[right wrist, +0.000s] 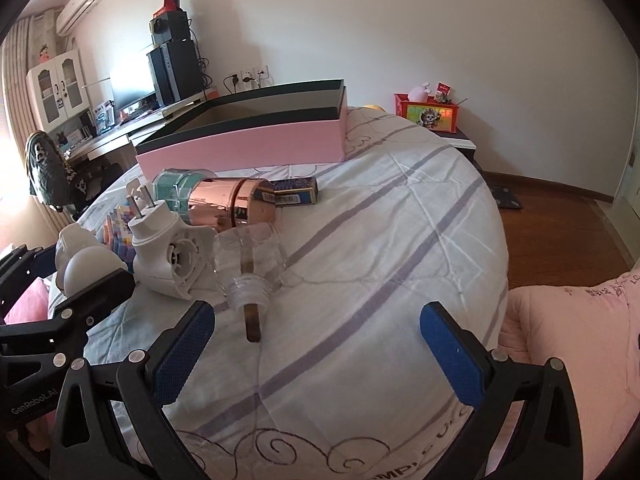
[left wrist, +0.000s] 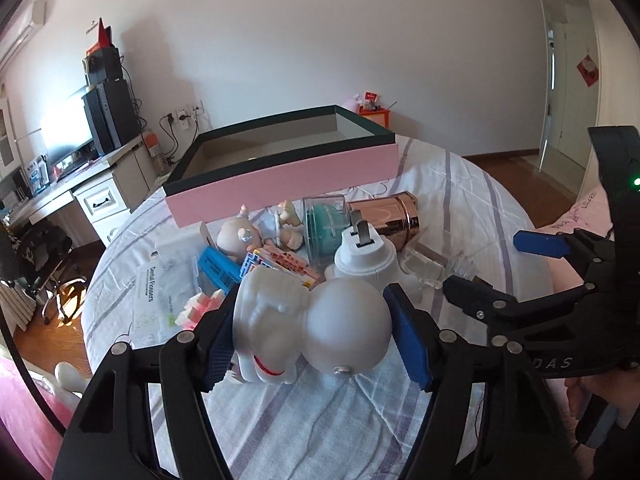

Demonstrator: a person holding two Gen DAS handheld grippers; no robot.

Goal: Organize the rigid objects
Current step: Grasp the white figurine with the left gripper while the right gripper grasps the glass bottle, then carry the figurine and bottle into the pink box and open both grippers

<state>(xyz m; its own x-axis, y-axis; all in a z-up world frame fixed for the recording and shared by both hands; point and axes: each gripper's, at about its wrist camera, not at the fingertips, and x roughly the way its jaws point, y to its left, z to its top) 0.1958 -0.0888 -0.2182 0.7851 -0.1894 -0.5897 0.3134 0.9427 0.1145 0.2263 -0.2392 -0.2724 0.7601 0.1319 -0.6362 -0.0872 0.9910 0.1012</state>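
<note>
A white figurine [left wrist: 280, 312] lies on the striped bedspread [left wrist: 320, 420] between the blue pads of my left gripper [left wrist: 314, 336], which press on its body and head from both sides. Behind it sits a heap: a white plug-in device [left wrist: 366, 256], a rose-gold can [left wrist: 388, 216], a teal container [left wrist: 324, 228], a baby doll [left wrist: 236, 236], a blue box [left wrist: 220, 268] and a coloured block puzzle [left wrist: 280, 264]. My right gripper [right wrist: 318, 356] stands open over bare bedspread, just in front of a clear bottle [right wrist: 252, 268] with a brown stick. The pink open box [right wrist: 240, 144] stands beyond the heap.
A dark blue small box [right wrist: 296, 192] lies beside the can. A paper packet [left wrist: 160, 284] and pink blocks [left wrist: 200, 308] lie left of the heap. A desk with a monitor [left wrist: 68, 136] is at far left, a pink blanket [right wrist: 580, 320] at right, and wood floor [right wrist: 560, 232] beyond the bed.
</note>
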